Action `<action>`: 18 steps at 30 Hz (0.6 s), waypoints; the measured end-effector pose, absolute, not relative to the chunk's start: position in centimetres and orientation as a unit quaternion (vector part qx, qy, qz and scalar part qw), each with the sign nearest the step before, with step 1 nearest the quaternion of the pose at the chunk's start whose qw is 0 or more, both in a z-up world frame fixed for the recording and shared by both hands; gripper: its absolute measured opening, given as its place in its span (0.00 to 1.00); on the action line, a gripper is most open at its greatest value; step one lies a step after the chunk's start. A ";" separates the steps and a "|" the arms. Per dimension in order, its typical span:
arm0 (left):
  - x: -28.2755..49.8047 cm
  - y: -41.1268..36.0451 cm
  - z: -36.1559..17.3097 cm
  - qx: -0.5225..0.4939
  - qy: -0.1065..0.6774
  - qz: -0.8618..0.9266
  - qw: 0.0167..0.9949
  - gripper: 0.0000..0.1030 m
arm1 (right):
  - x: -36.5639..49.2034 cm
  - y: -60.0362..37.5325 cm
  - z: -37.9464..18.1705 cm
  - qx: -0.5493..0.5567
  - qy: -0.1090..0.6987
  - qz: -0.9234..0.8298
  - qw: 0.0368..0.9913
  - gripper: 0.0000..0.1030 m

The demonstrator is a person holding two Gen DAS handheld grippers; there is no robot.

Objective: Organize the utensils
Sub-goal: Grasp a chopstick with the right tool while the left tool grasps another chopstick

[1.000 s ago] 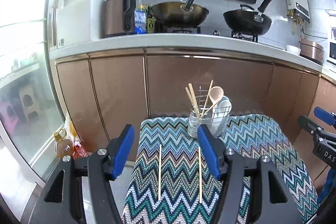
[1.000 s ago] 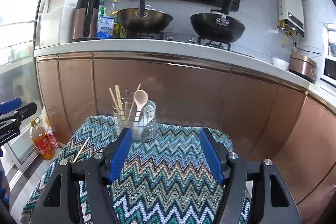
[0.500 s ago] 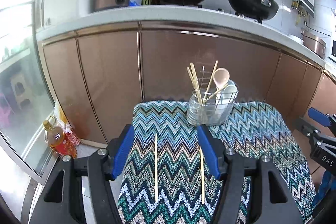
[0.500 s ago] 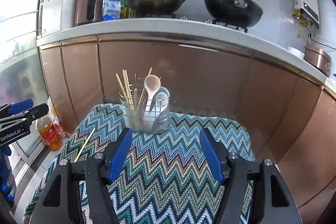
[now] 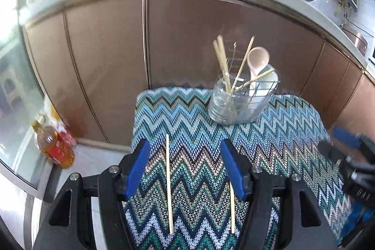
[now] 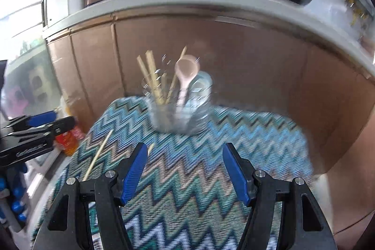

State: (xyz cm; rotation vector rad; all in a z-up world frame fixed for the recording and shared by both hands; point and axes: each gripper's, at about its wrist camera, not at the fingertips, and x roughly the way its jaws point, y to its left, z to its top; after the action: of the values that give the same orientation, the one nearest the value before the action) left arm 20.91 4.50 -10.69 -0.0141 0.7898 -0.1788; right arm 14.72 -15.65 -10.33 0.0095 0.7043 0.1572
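Both claws, L (image 5: 184,169) & R (image 6: 185,171), lower, nearer chopsticks (image 5: 169,184) than before.

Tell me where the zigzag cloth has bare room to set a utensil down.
Free: the right half of the cloth, from the utensil holder to the right edge, and the strip between the two loose chopsticks. Crowded: the far edge around the holder, and the left side where the chopsticks lie under the open left gripper.

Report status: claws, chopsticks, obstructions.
Left claw open, empty; right claw open, empty. Two loose chopsticks flat on cloth, holder behind. Nothing in the way.
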 end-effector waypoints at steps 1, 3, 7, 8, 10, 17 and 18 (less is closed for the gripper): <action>21.7 4.7 -11.1 -0.014 0.399 -0.093 0.912 0.59 | 15.3 -15.5 -10.9 0.015 0.358 0.091 0.929 0.61; 23.4 5.0 -12.0 -0.020 0.427 -0.103 0.898 0.59 | 16.7 -15.2 -12.3 0.037 0.388 0.118 0.913 0.56; 26.1 5.6 -14.1 -0.038 0.481 -0.124 0.867 0.58 | 19.6 -14.3 -15.0 0.070 0.444 0.155 0.880 0.46; 26.6 5.8 -14.7 -0.043 0.492 -0.127 0.860 0.58 | 20.0 -14.0 -15.4 0.076 0.452 0.162 0.874 0.44; 27.8 6.1 -15.9 -0.047 0.514 -0.129 0.847 0.57 | 21.3 -13.5 -16.6 0.093 0.474 0.177 0.858 0.41; 30.3 6.3 -19.0 -0.048 0.557 -0.133 0.818 0.43 | 24.2 -11.7 -19.8 0.113 0.519 0.195 0.824 0.33; 30.6 6.3 -19.3 -0.049 0.561 -0.133 0.816 0.42 | 24.6 -11.6 -20.1 0.114 0.524 0.195 0.821 0.32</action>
State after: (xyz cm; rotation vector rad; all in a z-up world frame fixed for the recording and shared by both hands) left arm 30.56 6.32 -19.29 -0.1051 1.1960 -0.2836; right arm 24.58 -11.57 -20.14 0.2435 1.1151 0.4141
